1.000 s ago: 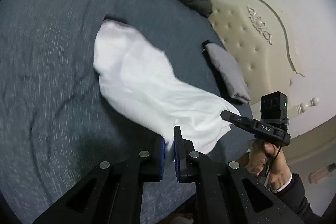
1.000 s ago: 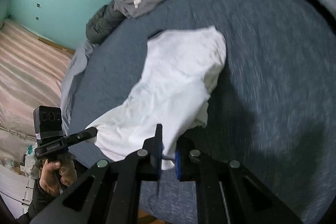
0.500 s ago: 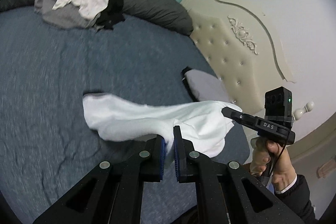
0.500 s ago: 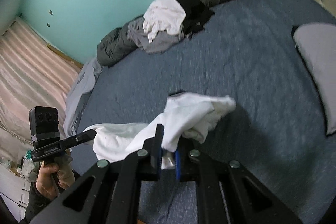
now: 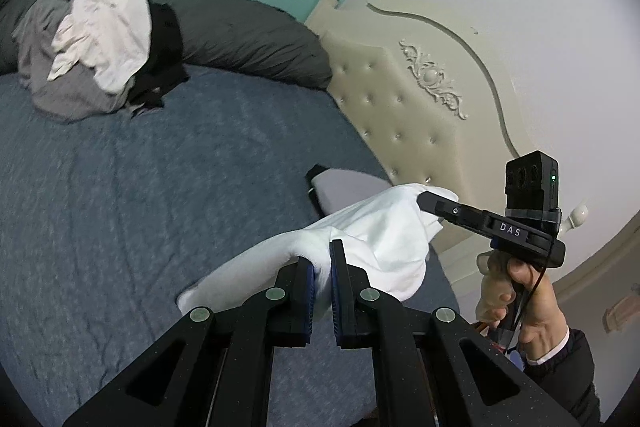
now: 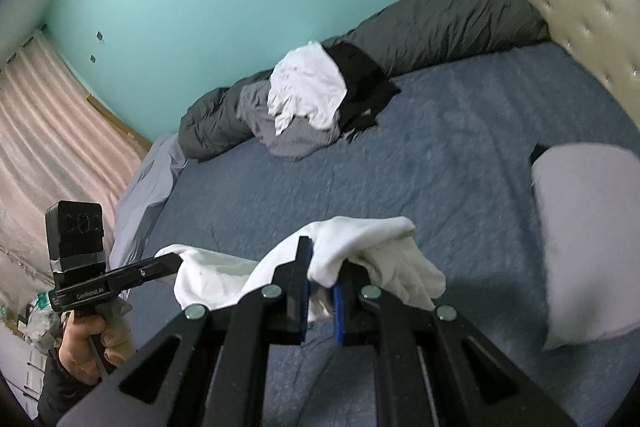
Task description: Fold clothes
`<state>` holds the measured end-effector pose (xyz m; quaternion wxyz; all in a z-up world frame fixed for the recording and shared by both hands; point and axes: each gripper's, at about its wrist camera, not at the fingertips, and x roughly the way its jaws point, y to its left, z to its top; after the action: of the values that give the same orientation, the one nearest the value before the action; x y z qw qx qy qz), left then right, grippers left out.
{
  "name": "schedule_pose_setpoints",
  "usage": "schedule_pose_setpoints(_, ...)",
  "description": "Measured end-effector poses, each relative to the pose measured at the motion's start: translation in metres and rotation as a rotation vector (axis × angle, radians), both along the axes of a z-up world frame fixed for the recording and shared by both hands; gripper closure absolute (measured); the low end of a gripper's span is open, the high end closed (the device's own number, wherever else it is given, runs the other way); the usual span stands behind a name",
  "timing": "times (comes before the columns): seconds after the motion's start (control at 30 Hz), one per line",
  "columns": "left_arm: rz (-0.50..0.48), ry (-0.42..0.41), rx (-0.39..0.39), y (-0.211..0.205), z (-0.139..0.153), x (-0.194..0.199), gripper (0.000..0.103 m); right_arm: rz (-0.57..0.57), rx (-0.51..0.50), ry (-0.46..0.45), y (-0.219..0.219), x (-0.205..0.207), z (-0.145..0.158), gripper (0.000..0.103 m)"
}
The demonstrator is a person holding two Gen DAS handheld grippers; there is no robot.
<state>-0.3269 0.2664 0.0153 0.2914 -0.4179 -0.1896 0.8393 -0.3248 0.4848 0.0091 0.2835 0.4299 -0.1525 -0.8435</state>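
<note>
White garment (image 5: pixel 372 239) strung lengthwise between claws

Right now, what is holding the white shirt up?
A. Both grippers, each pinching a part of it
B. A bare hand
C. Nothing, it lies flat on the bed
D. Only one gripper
A. The white shirt hangs between the left gripper, whose pads clamp one part, and the right gripper, which pinches another, with the blue bed below it.
</note>
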Motion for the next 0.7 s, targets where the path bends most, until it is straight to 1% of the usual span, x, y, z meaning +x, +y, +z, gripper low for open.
schedule_pose_setpoints(0.2, -0.033, 0.014, 0.023, 0.044, 0.017, -0.04, 0.096, -0.04, 0.017, 0.033, 0.041, -0.033, 0.023, 0.095)
schedule_pose_setpoints(0.37, -0.058, 0.015, 0.042, 0.086, 0.023, -0.075, 0.096, -0.078, 0.047, 0.053, 0.071, -0.065, 0.035, 0.095)
schedule_pose_setpoints(0.53, -0.069, 0.053, 0.041, 0.128, 0.038, -0.113, 0.096, -0.096, 0.083, 0.077, 0.097, -0.107, 0.044, 0.095)
schedule_pose_setpoints(0.6, -0.074, 0.07, 0.039, 0.143, 0.044, -0.128, 0.096, -0.113, 0.075, 0.098, 0.109, -0.125, 0.052, 0.095)
schedule_pose_setpoints(0.7, -0.081, 0.086, 0.01, 0.168, 0.05, -0.155, 0.096, -0.135, 0.065, 0.138, 0.128, -0.152, 0.062, 0.095)
